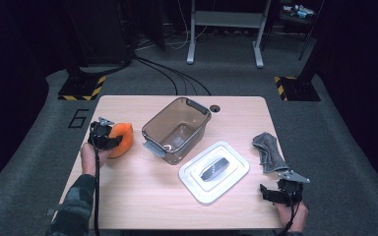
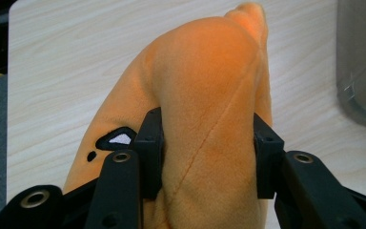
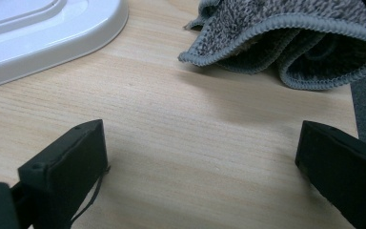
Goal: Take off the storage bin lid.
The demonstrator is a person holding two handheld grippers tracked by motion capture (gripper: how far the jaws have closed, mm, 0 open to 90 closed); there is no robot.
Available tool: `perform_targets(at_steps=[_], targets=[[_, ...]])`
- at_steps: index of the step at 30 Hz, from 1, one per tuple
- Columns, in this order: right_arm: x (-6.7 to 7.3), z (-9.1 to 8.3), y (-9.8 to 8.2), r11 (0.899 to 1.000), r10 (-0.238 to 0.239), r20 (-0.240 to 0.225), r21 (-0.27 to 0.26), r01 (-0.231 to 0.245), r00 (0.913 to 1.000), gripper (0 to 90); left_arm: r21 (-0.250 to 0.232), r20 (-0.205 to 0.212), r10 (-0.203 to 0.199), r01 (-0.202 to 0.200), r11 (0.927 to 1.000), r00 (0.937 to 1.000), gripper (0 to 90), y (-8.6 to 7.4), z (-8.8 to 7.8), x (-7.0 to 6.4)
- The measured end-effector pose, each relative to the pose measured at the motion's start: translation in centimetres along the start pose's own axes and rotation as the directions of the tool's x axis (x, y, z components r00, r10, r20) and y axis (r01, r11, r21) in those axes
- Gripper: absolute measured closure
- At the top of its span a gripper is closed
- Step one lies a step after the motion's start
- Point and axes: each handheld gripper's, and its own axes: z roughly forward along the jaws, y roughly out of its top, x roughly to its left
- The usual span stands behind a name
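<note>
My left gripper (image 2: 205, 157) has its jaws clamped on the orange plush toy (image 2: 195, 95), one pad biting into each flank so the soft body bulges up between them. The toy sits near the left edge of the worktop (image 1: 142, 196), and I grip it at its middle because a soft shape would probably sag if caught by an end. The clear plastic container (image 1: 177, 129) stands open just to the right of the toy, its white lid (image 1: 214, 171) lying flat beside it, so nothing covers the mouth. My right gripper (image 3: 205, 171) rests low at the right front corner with jaws spread wide and nothing between them, near the grey cloth (image 3: 290, 43), well apart from the toy.
</note>
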Motion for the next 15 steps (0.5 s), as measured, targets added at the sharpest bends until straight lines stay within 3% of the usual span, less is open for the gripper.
perform_targets(at_steps=[15], targets=[[0.0, 0.0, 0.0, 1.0, 0.0, 0.0, 0.0, 0.0, 1.0, 2.8, -0.048, -0.026, -0.002, 0.001, 0.9988, 0.9997, 58.8, 0.0, -1.3, 0.1]])
